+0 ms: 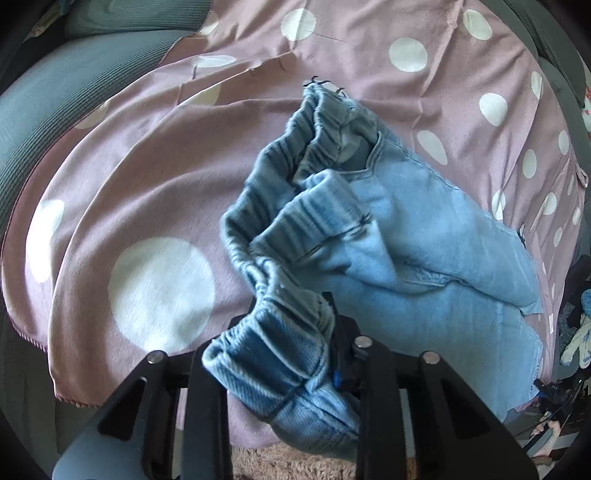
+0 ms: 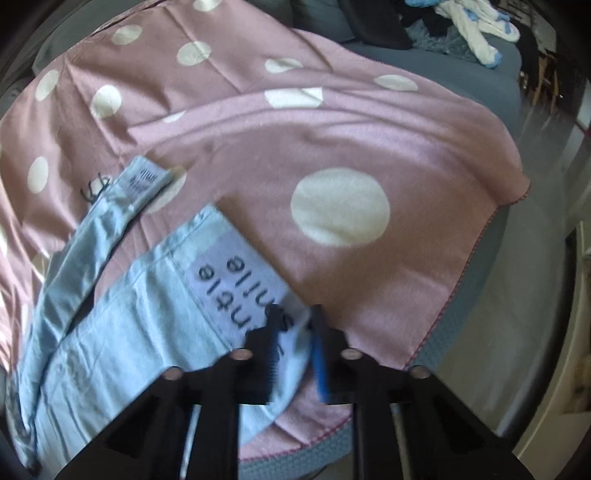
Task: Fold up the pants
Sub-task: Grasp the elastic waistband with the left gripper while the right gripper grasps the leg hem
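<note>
One pair of pants (image 1: 388,236), light blue denim, lies on a pink blanket (image 1: 147,166) with white dots, spread over a grey couch (image 1: 55,110). In the left wrist view the pants fill centre to lower right, with the elastic waistband (image 1: 273,206) bunched and gaping toward the upper middle.

Left gripper (image 1: 284,332), bottom centre: jaws drawn narrow, clamped on a bunched fold of the waistband.

Right gripper (image 2: 295,332), bottom centre of the right wrist view: jaws nearly together, pinching the hem of one leg at the printed label (image 2: 240,273). This view is blurred, so the exact bite is hard to judge. The second leg (image 2: 92,229) trails toward the left edge, with its own small label near the upper left.

Step in hand, as I read it: both ends gripped, waist and hem, ready for the first fold. Nothing is folded yet and the legs are not stacked.

The next move likely calls for lifting both ends together to pull the cloth taut, then laying one leg over the other. The bulky waistband may slip.

Count: one pair of pants, two legs, two labels, one blanket, two grippers. A pile of other clothes (image 2: 461,26) sits at the upper right; number unclear.
</note>
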Demonstrator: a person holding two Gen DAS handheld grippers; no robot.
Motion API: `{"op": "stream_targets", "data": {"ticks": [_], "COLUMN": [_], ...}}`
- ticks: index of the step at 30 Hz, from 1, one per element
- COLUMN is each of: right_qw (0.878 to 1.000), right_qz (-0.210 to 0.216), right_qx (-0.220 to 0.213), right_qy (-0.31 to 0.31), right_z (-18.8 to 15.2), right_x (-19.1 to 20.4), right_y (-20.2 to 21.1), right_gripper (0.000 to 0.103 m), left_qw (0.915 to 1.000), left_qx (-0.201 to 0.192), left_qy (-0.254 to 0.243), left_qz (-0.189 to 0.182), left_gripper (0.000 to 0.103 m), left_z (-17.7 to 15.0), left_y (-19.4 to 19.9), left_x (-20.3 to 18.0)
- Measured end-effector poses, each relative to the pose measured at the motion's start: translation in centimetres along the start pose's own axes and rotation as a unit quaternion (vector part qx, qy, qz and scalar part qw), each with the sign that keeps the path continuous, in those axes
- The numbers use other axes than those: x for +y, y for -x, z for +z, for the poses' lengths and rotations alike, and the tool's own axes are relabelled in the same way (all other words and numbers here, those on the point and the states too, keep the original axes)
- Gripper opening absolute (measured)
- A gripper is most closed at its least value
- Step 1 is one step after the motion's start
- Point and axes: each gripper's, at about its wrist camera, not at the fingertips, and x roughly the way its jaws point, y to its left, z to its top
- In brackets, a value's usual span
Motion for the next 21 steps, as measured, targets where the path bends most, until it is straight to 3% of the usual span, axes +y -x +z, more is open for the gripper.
{"op": "stream_targets", "data": {"ticks": [5,10,11,13,17,21], "right_qw": [0.997,0.983,0.98,0.978,0.989,0.998], "right_qz": [0.077,0.141,0.145,0.139,0.094,0.041], "right_qx": [-0.018,-0.117,-0.133,-0.155,-0.106,-0.036], "right_qy": [-0.005,0.019,0.024,0.027,0.032,0.011], "right_z": [3.9,7.9,8.1,7.5,5.0,2.1], "right_x": [2.0,4.7,4.8,3.8,1.4,-1.5], "right_y": [1.1,8.0,9.2,10.3,5.5,0.6], "right_gripper": [0.004,0.004,0.003,0.003,0.003,0.003], "left_qw": [0.9997,0.996,0.9957,0.9978,0.9998,0.9985], "left_qx": [-0.015,-0.071,-0.074,-0.063,0.013,-0.004], "left_qy": [-0.017,-0.009,-0.001,0.001,0.007,-0.036], "left_qz": [-0.004,-0.054,-0.054,-0.021,0.01,0.041], "left_gripper": [0.025,0.024,0.024,0.026,0.027,0.03], "left_z": [3.2,5.0,4.9,3.7,0.4,-0.8], "left_y": [0.6,4.7,5.0,4.3,0.2,0.4], "left_x": [-2.2,-2.2,-1.6,-0.2,2.0,1.1]}}
